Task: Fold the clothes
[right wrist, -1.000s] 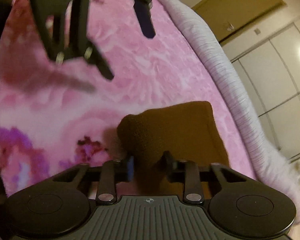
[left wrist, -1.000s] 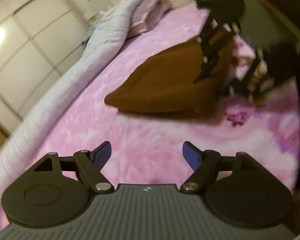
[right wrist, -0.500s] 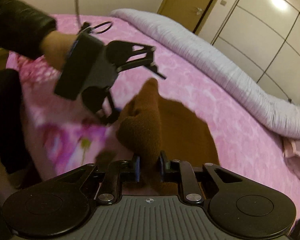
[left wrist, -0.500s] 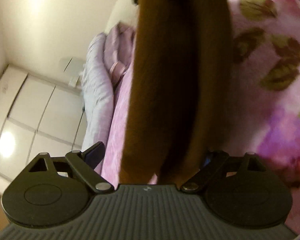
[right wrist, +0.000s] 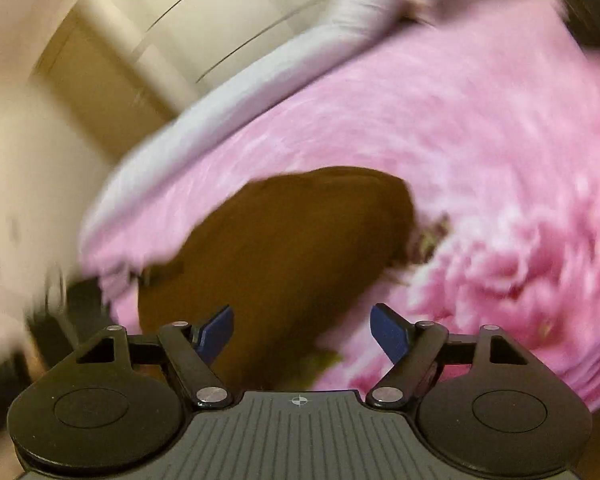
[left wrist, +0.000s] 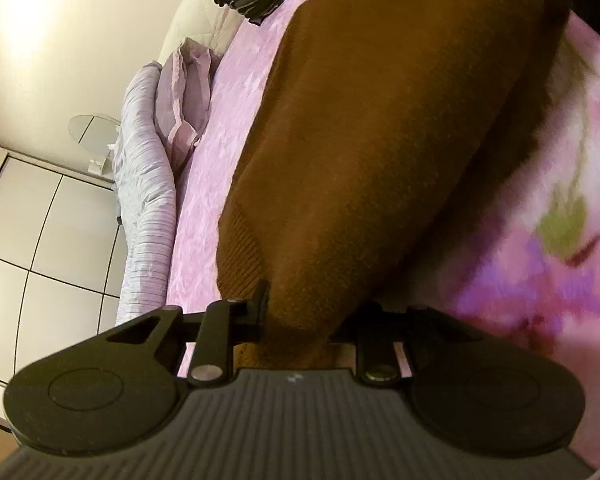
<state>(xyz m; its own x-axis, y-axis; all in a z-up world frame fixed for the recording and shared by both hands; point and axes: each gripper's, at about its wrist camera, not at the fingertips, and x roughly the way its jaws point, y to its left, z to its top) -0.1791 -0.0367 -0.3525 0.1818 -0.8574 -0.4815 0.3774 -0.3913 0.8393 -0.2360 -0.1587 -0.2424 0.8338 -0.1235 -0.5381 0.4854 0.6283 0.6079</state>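
pinching brown garment [left wrist: 364, 152] edge: left gripper [left wrist: 304, 312]. right gripper [right wrist: 302, 330] spread, empty, above garment on pink blanket [right wrist: 480, 128].

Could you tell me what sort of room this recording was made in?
Most likely a bedroom. A pink floral blanket covers a bed, a pale rolled quilt lies along its far edge, and white wardrobe doors stand beyond. A brown garment lies on the blanket.

No readable text, label, brand or number shows in either view.
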